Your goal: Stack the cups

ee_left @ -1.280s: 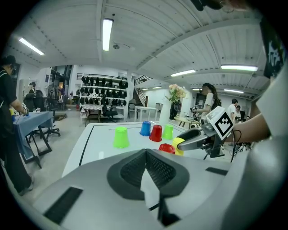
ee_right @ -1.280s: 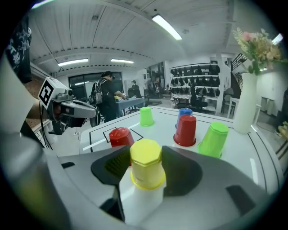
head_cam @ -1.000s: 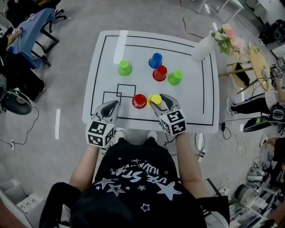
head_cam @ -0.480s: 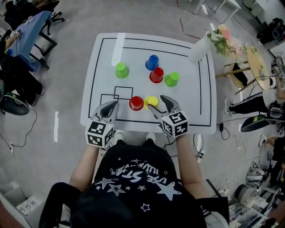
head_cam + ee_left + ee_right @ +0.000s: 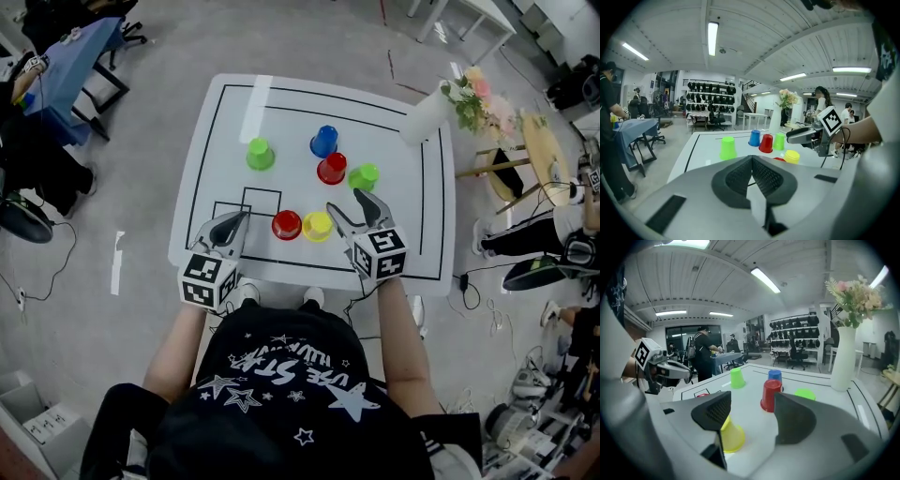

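**Stacking, opening stage.** The table (image 5: 234,122), white with black lines, carried one white vase (image 5: 424,112) at its far right corner and six cups, each standing singly, none nested in another.

We held two tools over the near edge.
- **Left tool:** The left tool (image 5: 236,223) had its jaws together on nothing and hung near the front left.
- **Right tool:** The right tool (image 5: 344,200) had just been opening wide, then easing in slightly. Its jaws stood apart and empty.

The yellow cup (image 5: 317,226) lay just beside the right tool's left jaw, not between the jaws.

**Cups, by colour**
- **Red (two):** the near red cup (image 5: 286,225) stood just beside the yellow one, and the far red cup (image 5: 331,169) stood mid-table.
- **Green (two):** the left green cup (image 5: 260,154) stood well apart from the rest, and the right green cup (image 5: 363,176) was near the far red cup.
- **Blue (one):** the blue cup (image 5: 324,142) was farthest from us.
- **Yellow (one):** already noted.

We judged that no stack was begun and that the right tool was between grasps. The next move called for closing on one cup's wall, lifting it clear of its neighbours, and lowering it squarely over another.
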The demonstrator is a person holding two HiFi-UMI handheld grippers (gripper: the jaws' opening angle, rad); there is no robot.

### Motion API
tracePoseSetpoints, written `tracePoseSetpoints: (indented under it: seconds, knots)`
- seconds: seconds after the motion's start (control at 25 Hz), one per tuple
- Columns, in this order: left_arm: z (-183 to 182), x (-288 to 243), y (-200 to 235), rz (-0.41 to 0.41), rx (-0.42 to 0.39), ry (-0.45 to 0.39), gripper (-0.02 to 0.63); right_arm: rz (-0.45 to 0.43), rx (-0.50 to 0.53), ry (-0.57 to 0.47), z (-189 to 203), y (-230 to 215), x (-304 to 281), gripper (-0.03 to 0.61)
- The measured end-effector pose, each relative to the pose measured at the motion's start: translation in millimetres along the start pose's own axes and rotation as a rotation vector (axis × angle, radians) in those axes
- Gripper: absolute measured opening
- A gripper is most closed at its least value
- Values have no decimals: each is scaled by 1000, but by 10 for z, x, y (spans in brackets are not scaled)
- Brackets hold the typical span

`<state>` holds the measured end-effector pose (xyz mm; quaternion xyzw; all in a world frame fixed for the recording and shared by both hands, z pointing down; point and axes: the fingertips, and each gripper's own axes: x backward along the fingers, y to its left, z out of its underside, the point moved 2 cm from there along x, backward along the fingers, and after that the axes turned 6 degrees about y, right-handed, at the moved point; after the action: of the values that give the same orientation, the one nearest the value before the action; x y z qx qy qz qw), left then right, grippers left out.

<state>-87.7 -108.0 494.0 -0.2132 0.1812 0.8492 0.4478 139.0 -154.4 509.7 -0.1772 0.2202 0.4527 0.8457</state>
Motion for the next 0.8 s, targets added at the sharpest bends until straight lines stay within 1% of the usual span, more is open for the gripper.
tracePoseSetpoints:
  seconds: [0.24,0.48,0.64,0.8]
  knots:
    - [-20,-13,67,-33,14,8,11,84,34,26,-109,-232,-326,287]
    - [-28,-10,162,-63,27,17,11,147,26,73,-117,-372,-606,287]
    - [-29,-11,238,-76,33,19,11,177,19,75,-152,-428,-725,288]
    - [-26,0,283,-84,42,23,11,201,29,103,-171,-455,-822,288]
